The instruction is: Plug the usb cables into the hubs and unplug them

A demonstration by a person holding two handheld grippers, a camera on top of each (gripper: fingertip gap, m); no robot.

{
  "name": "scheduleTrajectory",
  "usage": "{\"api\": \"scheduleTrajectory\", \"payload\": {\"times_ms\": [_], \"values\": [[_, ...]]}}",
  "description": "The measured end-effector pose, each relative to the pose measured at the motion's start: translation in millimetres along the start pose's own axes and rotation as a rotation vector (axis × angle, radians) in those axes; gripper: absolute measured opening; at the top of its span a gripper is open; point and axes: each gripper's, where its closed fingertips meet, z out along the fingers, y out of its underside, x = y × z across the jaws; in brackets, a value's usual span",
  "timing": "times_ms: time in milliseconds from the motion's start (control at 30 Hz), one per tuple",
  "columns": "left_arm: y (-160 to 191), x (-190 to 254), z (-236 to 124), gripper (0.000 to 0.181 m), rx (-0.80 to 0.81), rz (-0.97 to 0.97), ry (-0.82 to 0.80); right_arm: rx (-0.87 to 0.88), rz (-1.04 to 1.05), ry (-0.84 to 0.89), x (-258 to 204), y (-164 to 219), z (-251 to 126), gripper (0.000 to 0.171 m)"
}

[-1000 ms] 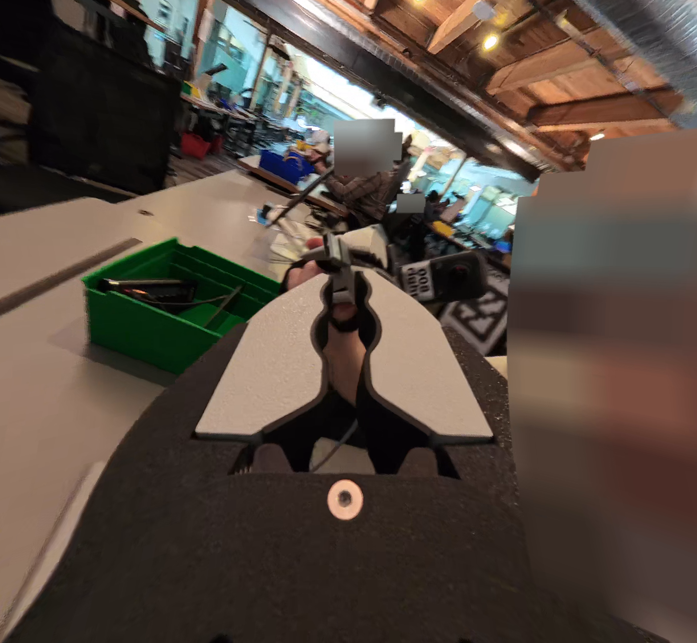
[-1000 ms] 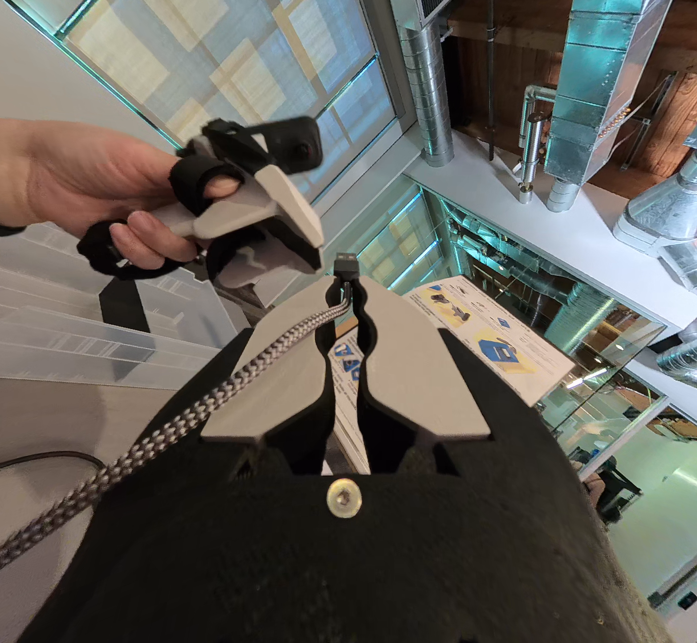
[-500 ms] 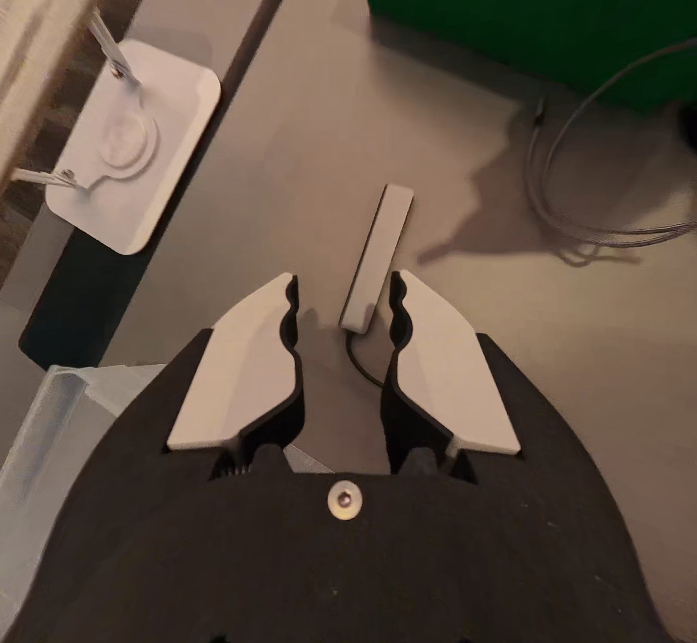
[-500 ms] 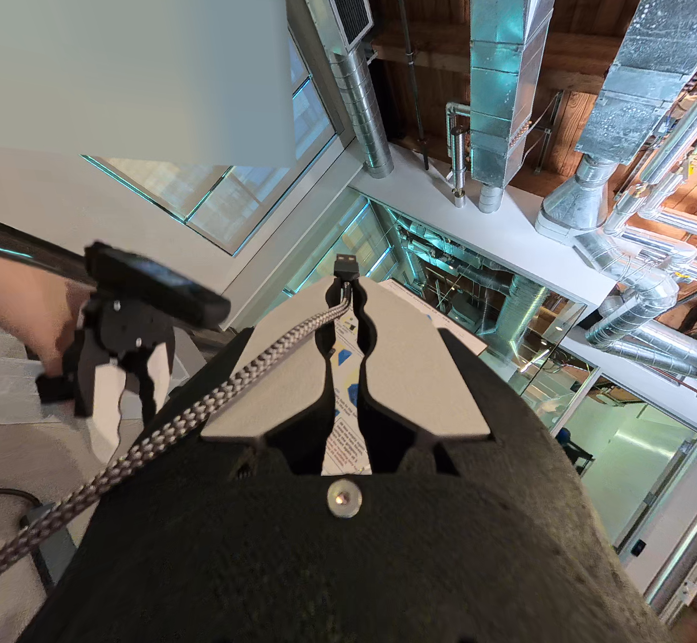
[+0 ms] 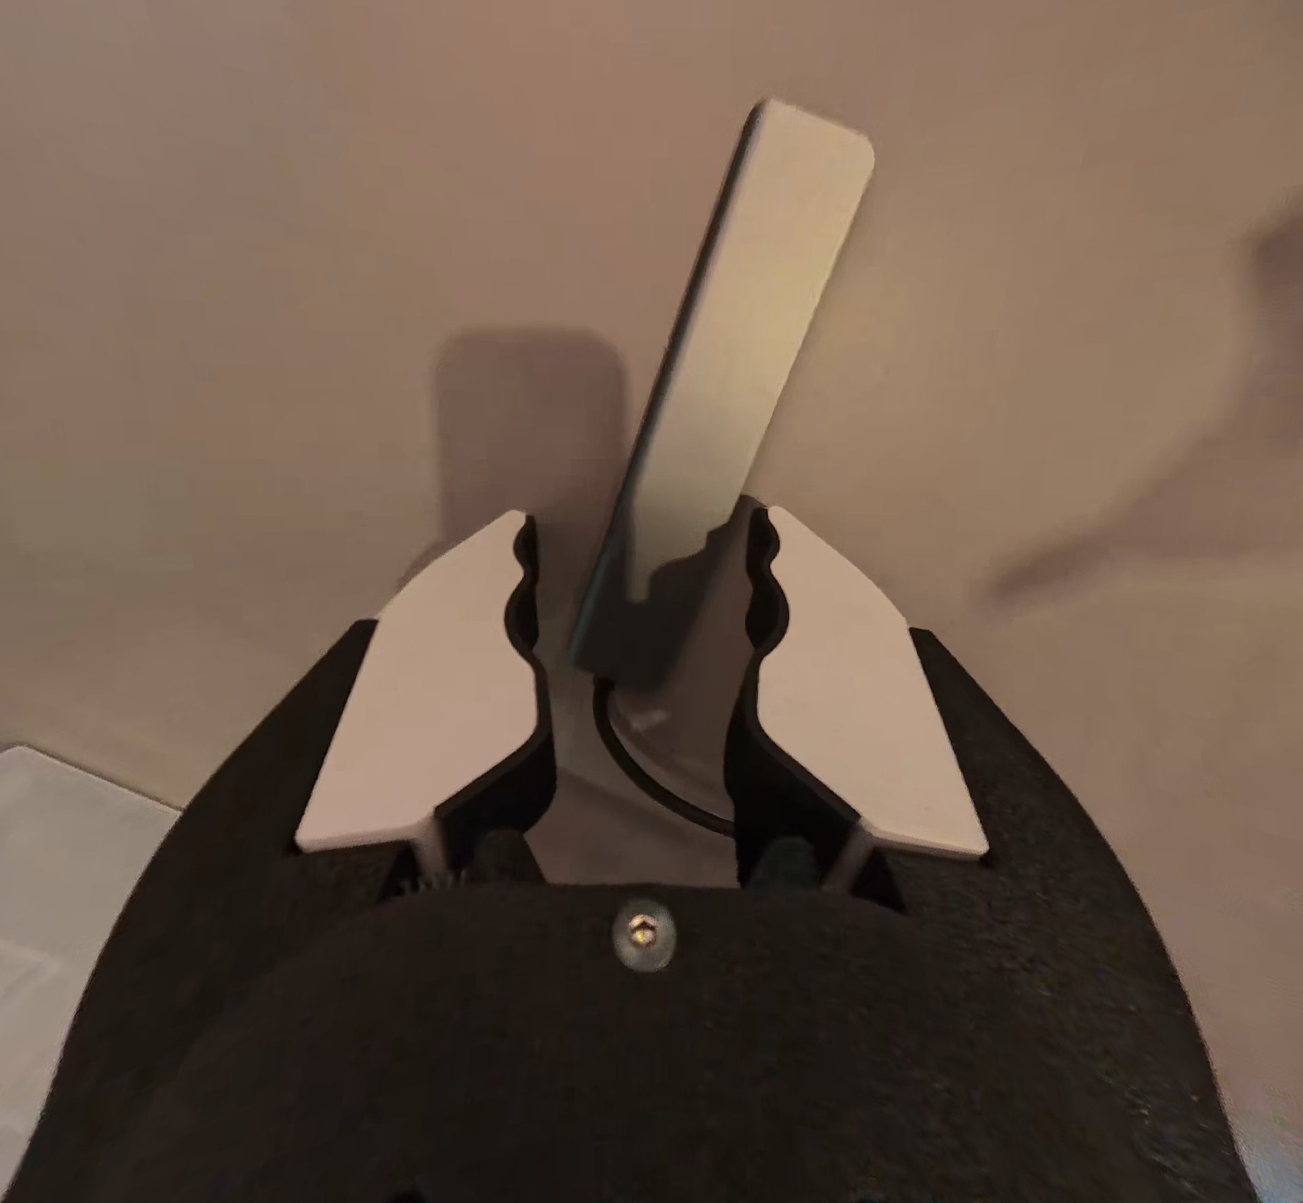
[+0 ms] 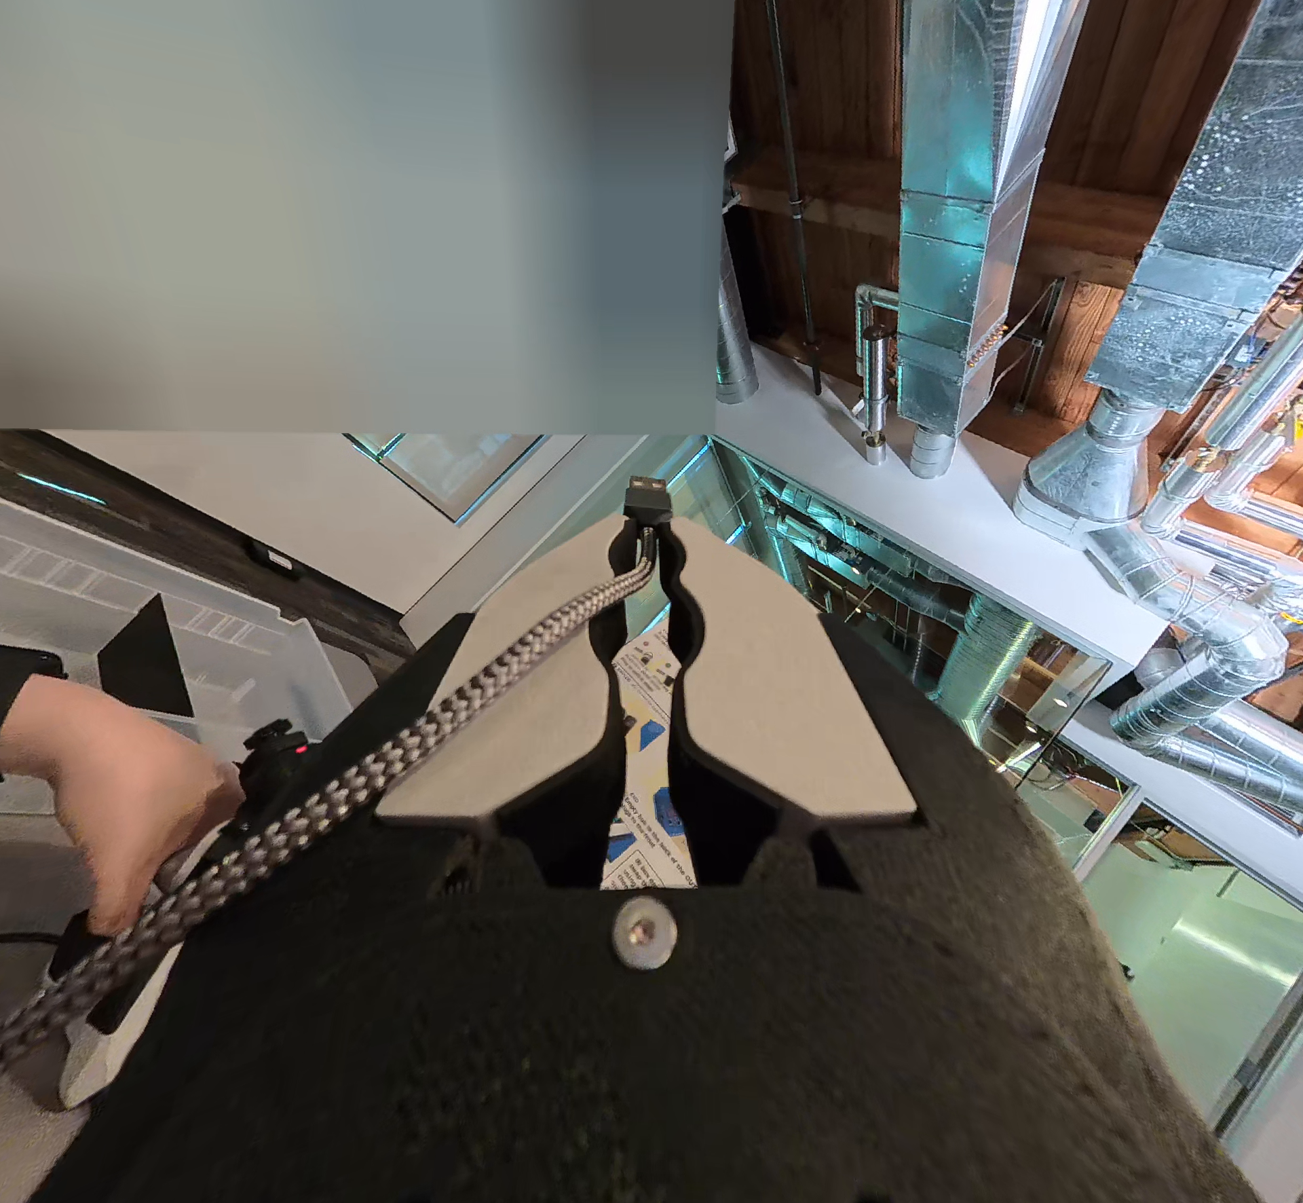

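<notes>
Fingers of the left gripper [image 5: 641,552] stood apart astride the near end of the slim silver rectangular hub [image 5: 733,351] lying on the grey tabletop [image 5: 282,182], probably to pin it for plugging. Only the right wrist view showed the right gripper [image 6: 645,527] clamped on the braided grey cable [image 6: 423,732], its black USB plug [image 6: 647,499] pointing ceilingward, well away from the hub.

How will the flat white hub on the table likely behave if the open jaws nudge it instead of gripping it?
The hub looks thin and flat, so it would probably slide on the smooth table rather than tip. Its black lead may tug it sideways.
</notes>
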Motion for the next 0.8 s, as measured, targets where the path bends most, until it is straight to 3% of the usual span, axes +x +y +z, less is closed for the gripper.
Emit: {"api": "scheduleTrajectory", "payload": {"times_ms": [167,300,400,467,667,800], "values": [[10,-5,-1,0.06,-0.031,-0.078,0.011,-0.006,0.006,-0.01,-1,3,1,0.007],[14,5,-2,0.074,-0.057,-0.107,0.062,-0.01,0.012,-0.01,0,5,1,0.006],[15,7,-3,0.062,-0.094,-0.063,0.048,-0.014,0.017,-0.01,1,6,1,0.006],[18,7,-5,0.034,-0.137,-0.062,0.05,-0.018,0.017,-0.012,0,7,1,0.006],[17,8,-5,0.033,-0.122,0.013,0.062,-0.024,0.012,-0.017,-2,8,2,0.007],[17,14,-5,0.047,-0.115,0.066,0.073,-0.028,0.012,-0.023,-3,10,3,0.007]]}}
